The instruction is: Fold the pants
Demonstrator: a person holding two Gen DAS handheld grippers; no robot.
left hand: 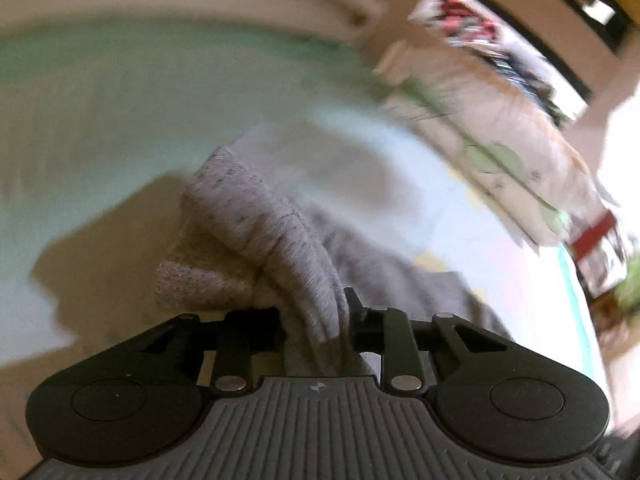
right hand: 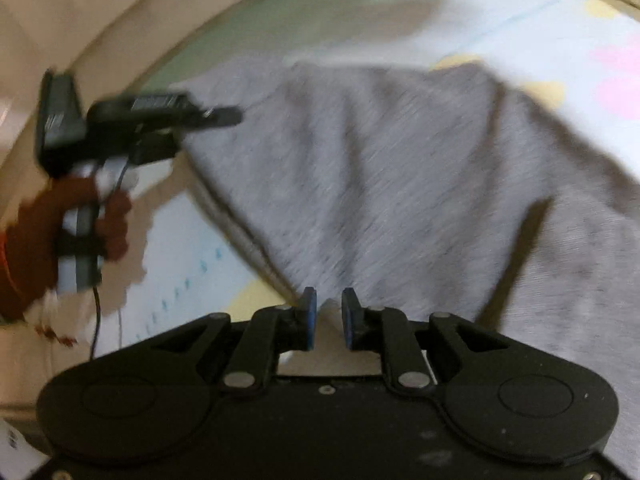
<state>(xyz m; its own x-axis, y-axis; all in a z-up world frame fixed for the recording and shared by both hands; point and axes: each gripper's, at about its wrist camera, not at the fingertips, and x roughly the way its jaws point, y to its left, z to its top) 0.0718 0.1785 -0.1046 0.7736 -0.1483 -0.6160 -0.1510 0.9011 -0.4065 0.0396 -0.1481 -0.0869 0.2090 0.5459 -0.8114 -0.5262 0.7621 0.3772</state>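
L gripper point(left hand: 316, 316) jaws pinch bunched pants point(left hand: 256, 216) edge to carry the fold; R gripper point(right hand: 329, 318) jaws spread w/ fabric between, not clamped, over the bed point(right hand: 540, 12).

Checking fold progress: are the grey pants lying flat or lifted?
Partly lifted: the left gripper pinches a bunched edge of the grey pants; the rest drapes on the bed sheet.

Readable text: none in either view.
Left wrist view: motion blur smears everything; the framed picture point(left hand: 496, 40) at upper right shows only red and dark blotches, no letters.
Right wrist view: small blue marks on the sheet point(right hand: 188, 276) at lower left are too blurred to read.
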